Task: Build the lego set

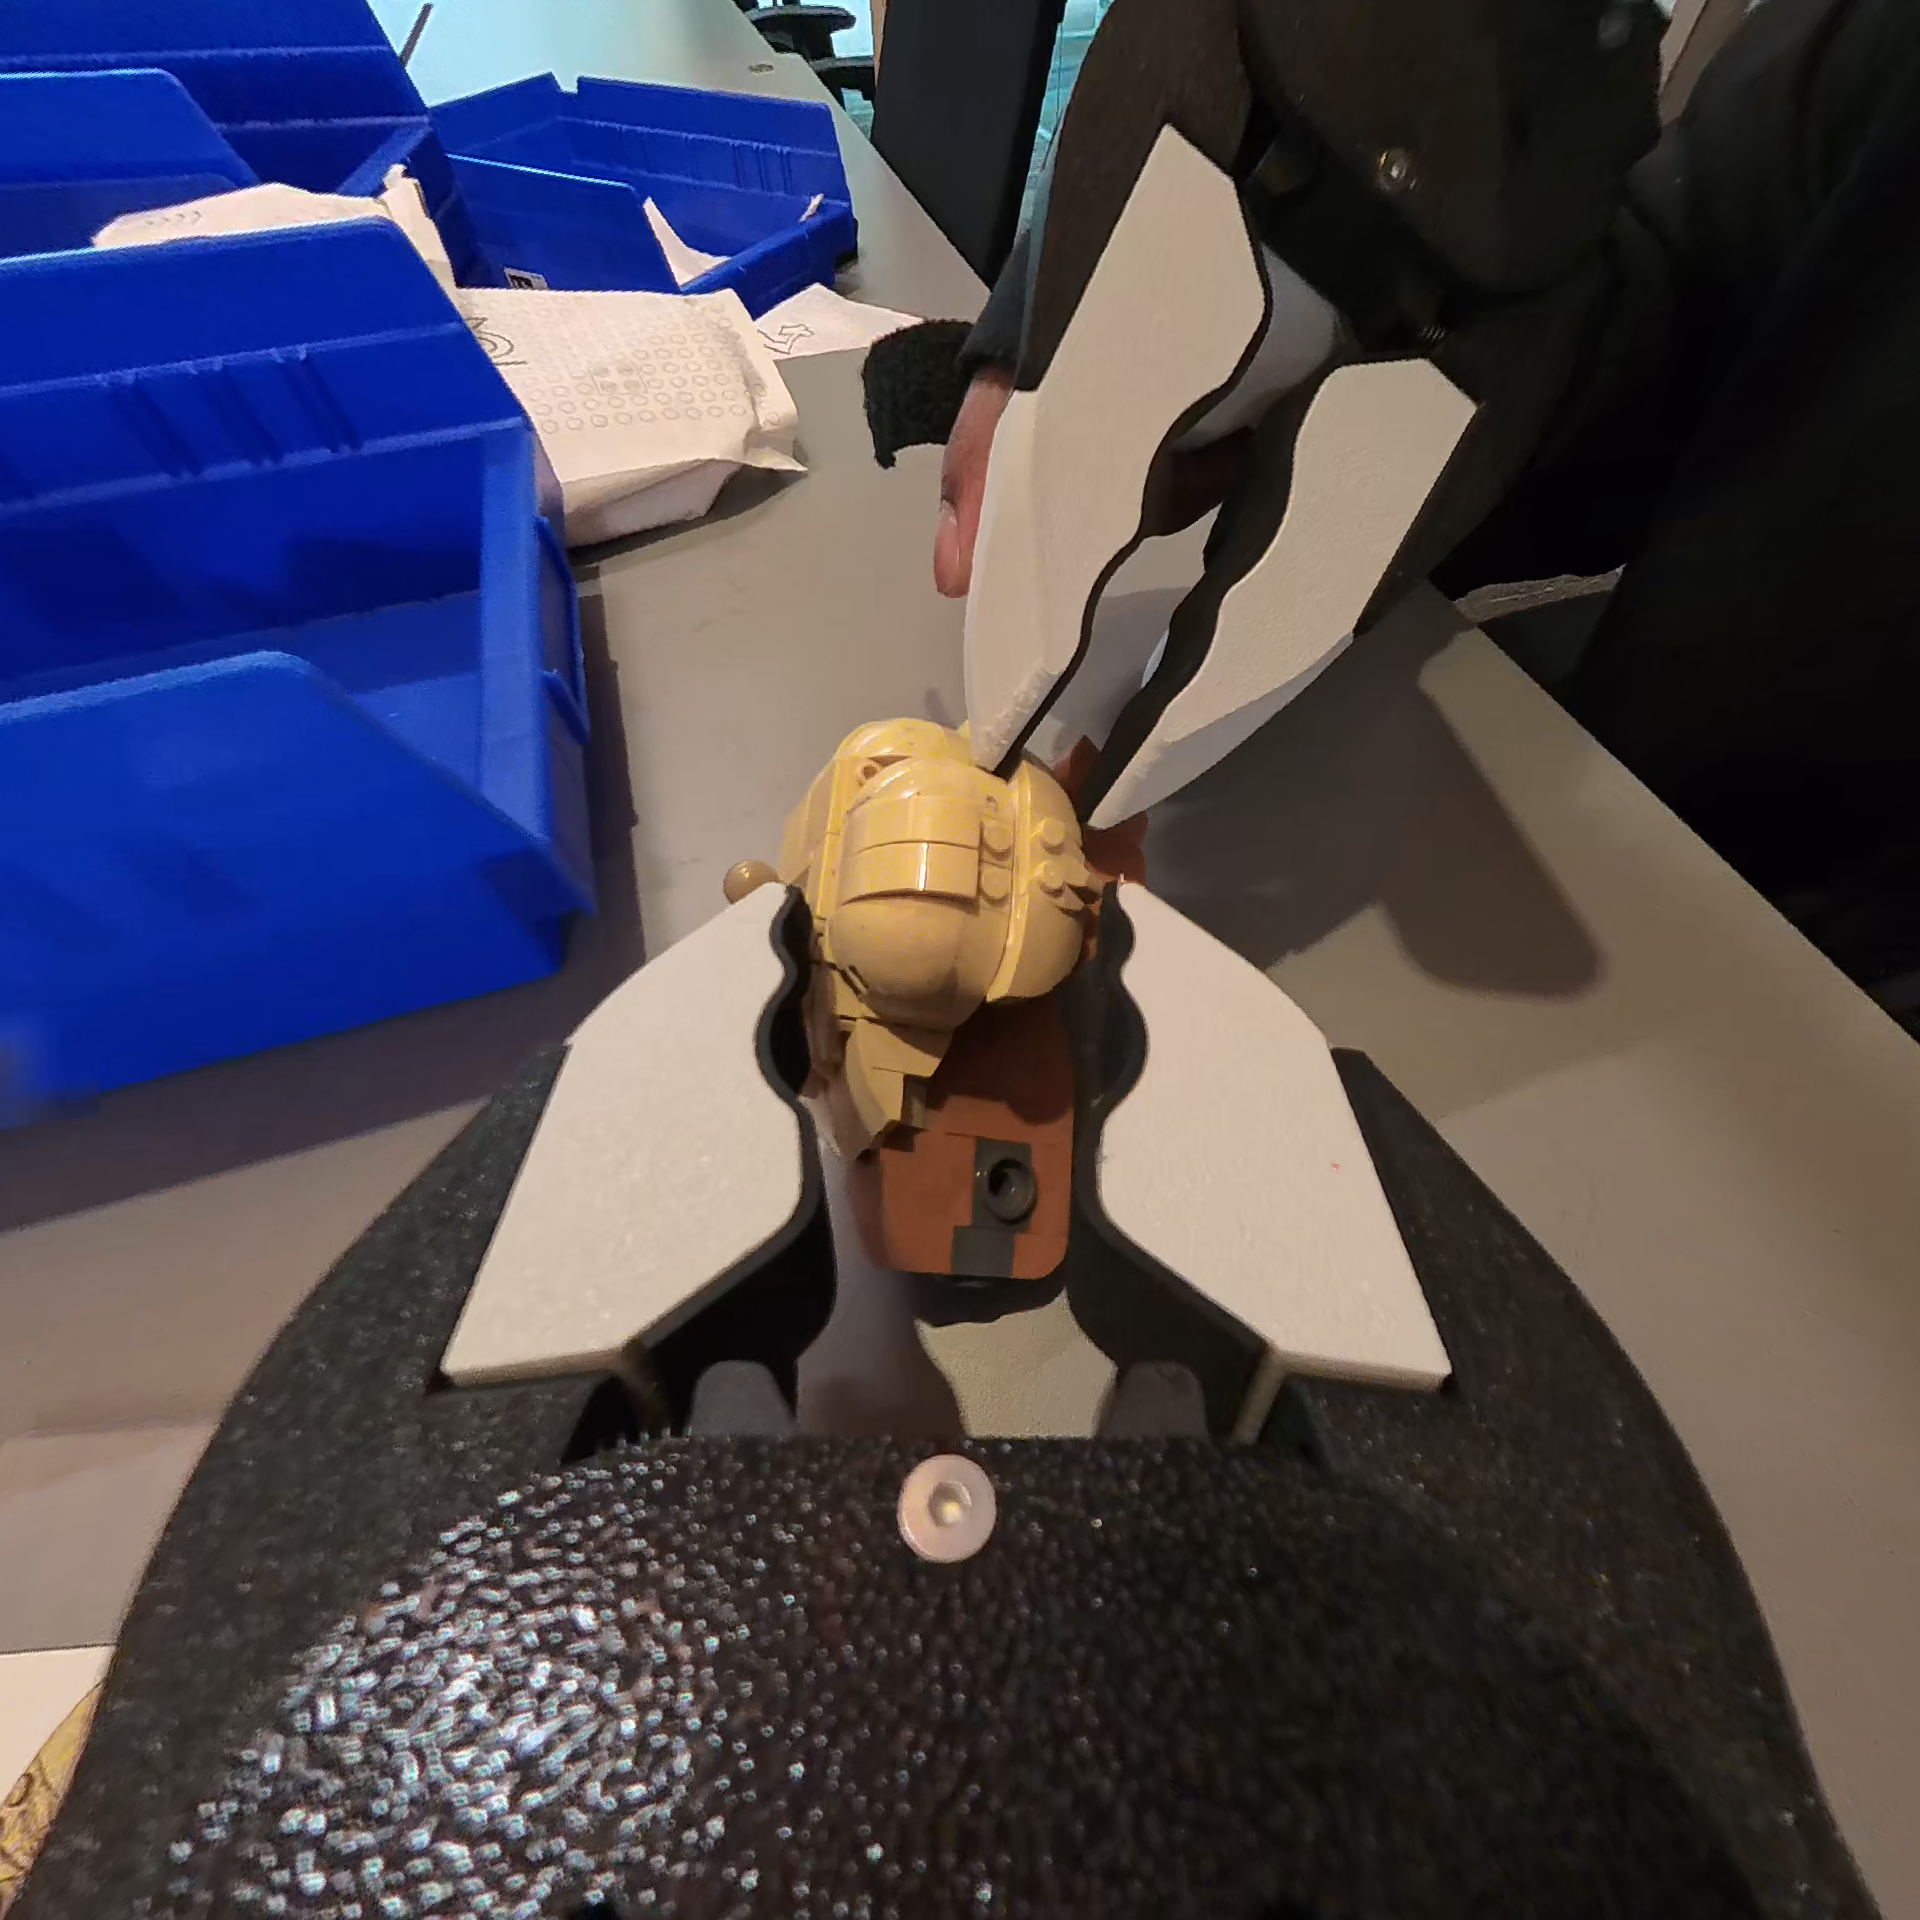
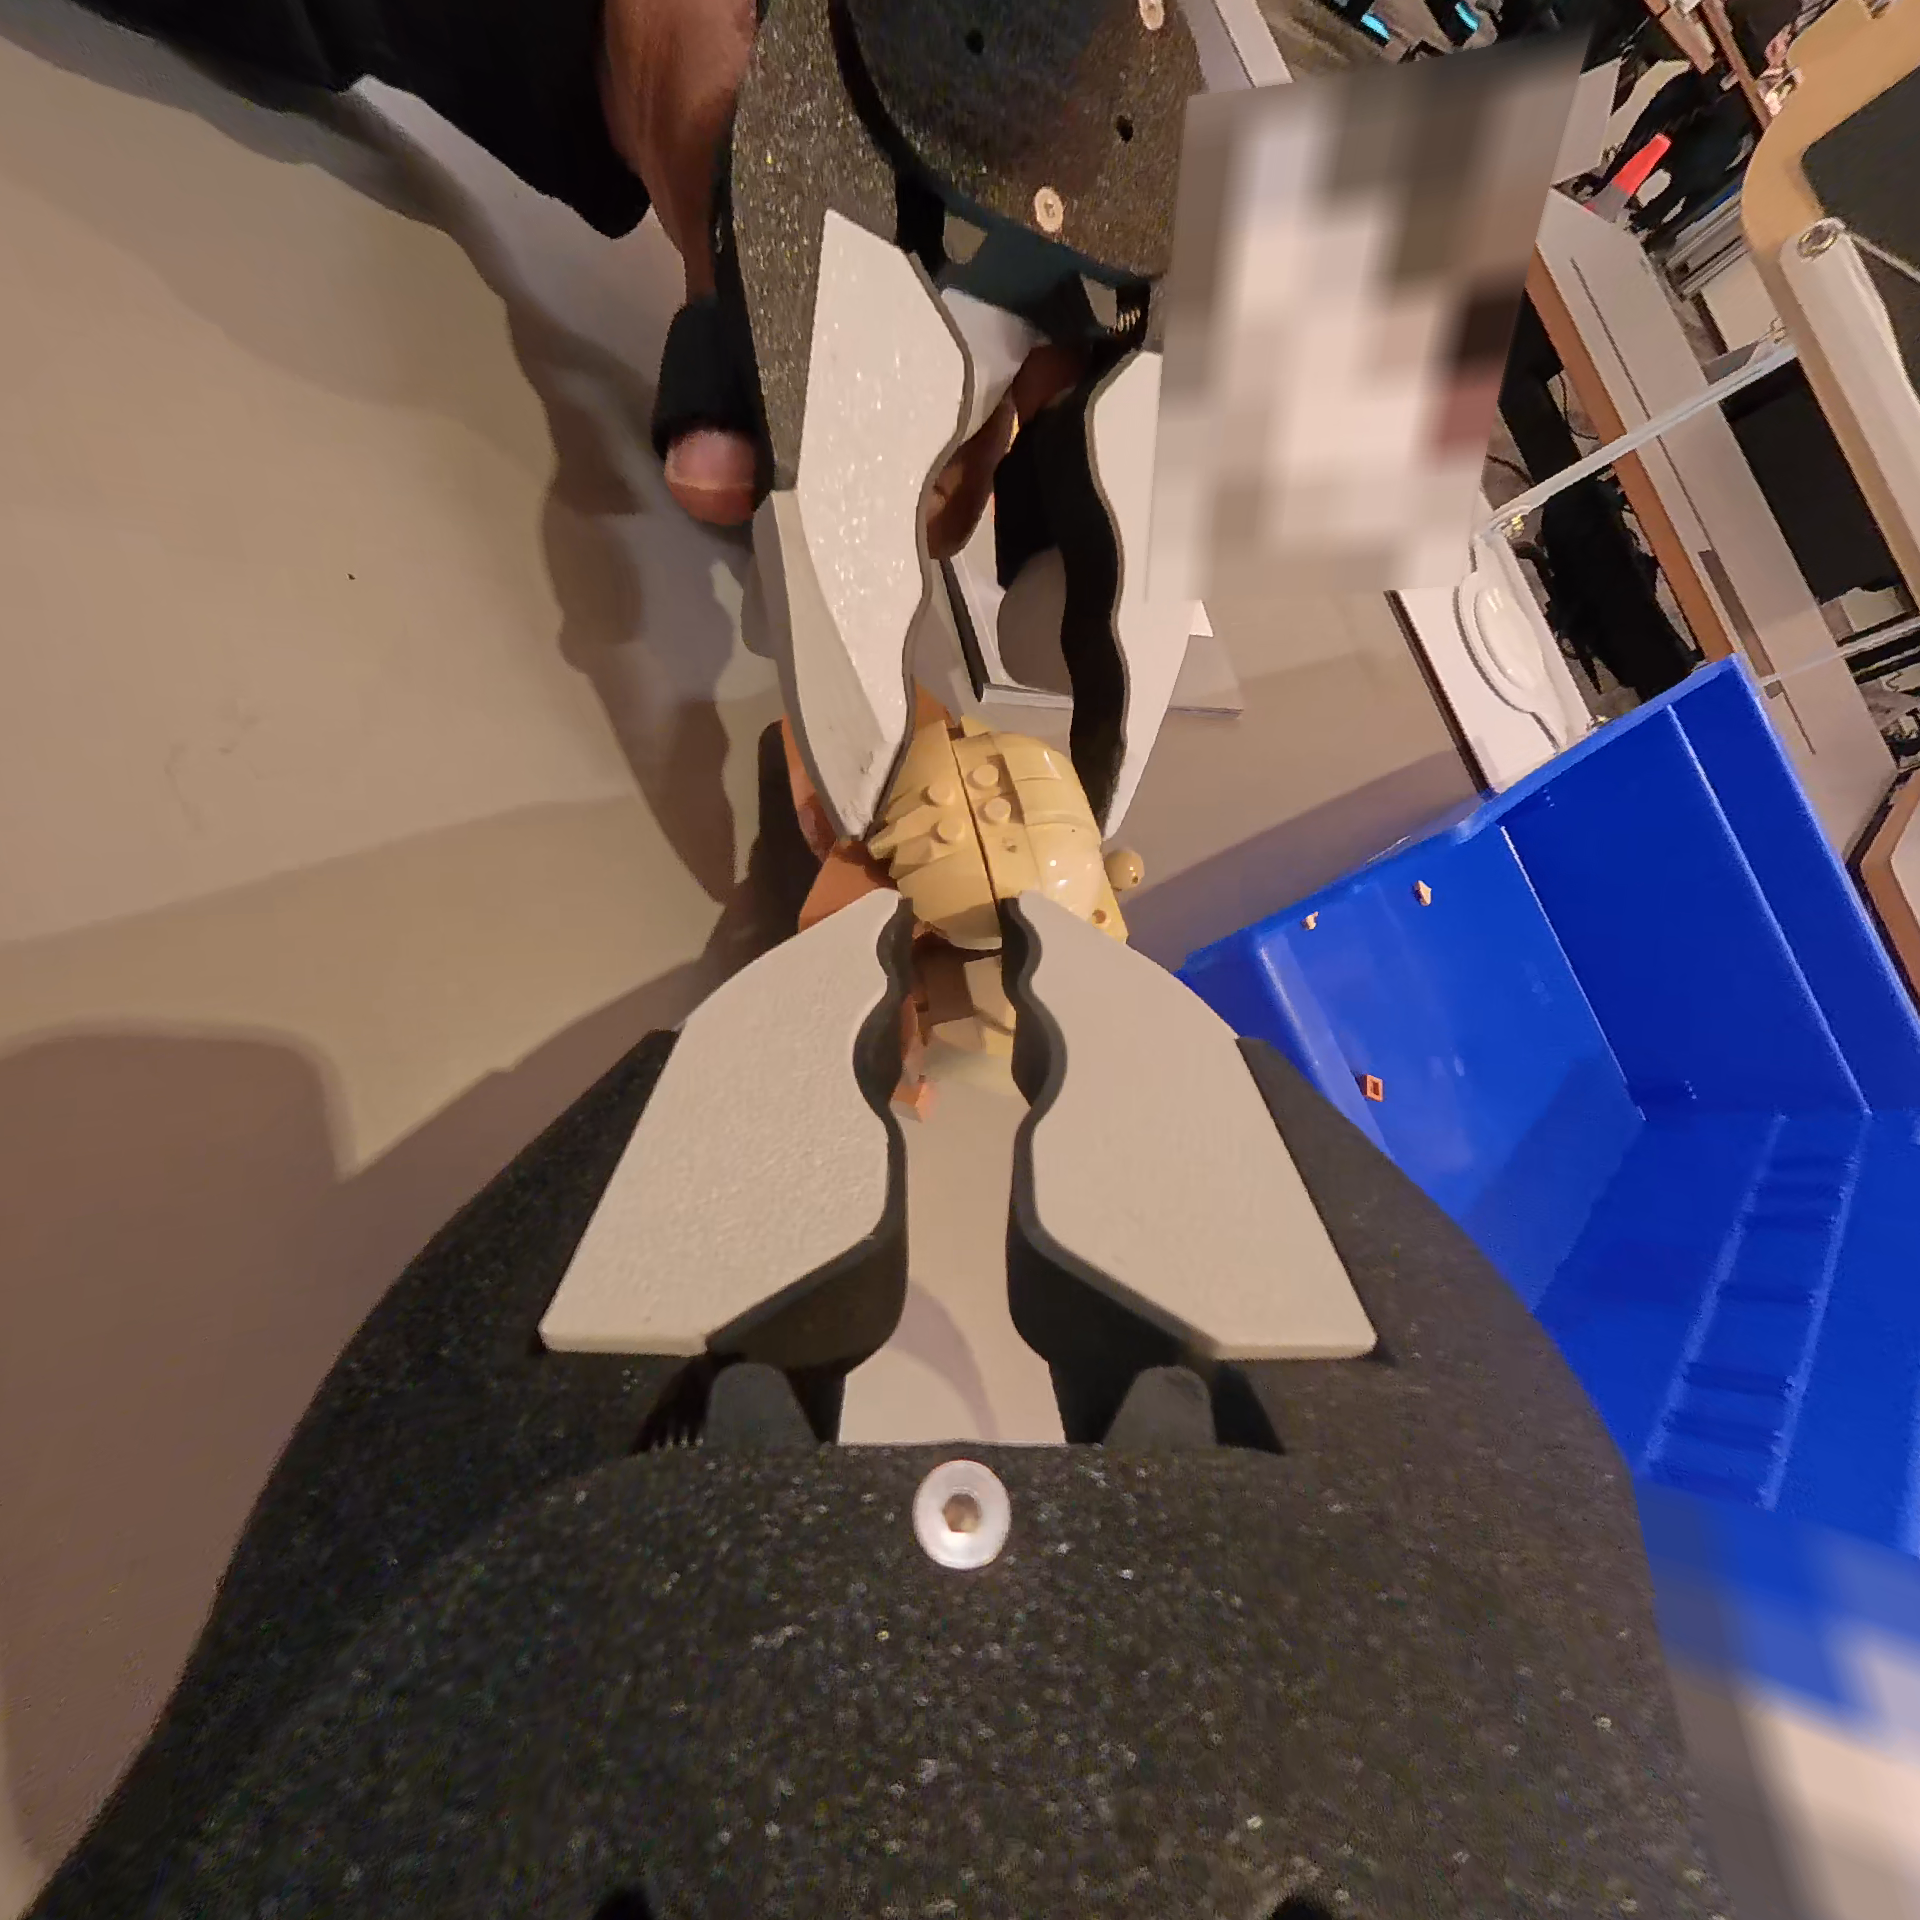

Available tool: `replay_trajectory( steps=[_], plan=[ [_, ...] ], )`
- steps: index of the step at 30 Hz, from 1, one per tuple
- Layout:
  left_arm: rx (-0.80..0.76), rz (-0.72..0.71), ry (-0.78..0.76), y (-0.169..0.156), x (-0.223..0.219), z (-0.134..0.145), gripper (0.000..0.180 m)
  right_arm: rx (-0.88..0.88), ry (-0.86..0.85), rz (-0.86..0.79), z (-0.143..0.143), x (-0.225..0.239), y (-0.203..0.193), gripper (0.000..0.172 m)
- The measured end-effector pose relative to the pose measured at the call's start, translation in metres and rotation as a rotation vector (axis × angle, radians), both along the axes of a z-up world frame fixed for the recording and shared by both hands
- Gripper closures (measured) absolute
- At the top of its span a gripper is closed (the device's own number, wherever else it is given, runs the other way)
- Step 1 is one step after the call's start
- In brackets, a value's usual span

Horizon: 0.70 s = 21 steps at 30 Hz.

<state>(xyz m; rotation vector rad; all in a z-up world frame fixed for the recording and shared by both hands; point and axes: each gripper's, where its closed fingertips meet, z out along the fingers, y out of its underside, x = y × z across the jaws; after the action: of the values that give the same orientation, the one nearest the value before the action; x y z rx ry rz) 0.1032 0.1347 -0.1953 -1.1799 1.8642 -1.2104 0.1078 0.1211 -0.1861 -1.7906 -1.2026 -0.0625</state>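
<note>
Tan-and-brown brick model (image 1: 935, 935), raised above the grey bench (image 1: 1507, 1039) beside blue bins (image 1: 260, 623), was clamped by the left tool (image 1: 940, 914); the right tool (image 2: 951, 920) pinched its far end.

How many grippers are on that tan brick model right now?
2. The left gripper clamps the tan brick model from the near side; the right gripper pinches its far end.

Blue plastic bins (image 1: 260, 582) stand on the grey tabletop (image 1: 1455, 1039); white printed paper sheets (image 1: 655, 405) lie just beside those bins.
</note>
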Motion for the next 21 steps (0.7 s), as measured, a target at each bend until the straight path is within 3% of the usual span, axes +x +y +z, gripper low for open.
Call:
replay_trajectory(
  steps=[21],
  plan=[
    [0.021, 0.013, -0.002, -0.0019, 0.0027, -0.0026, 0.124, -0.038, -0.018, -0.035, 0.0017, -0.005, -0.0016, 0.158]
  ],
)
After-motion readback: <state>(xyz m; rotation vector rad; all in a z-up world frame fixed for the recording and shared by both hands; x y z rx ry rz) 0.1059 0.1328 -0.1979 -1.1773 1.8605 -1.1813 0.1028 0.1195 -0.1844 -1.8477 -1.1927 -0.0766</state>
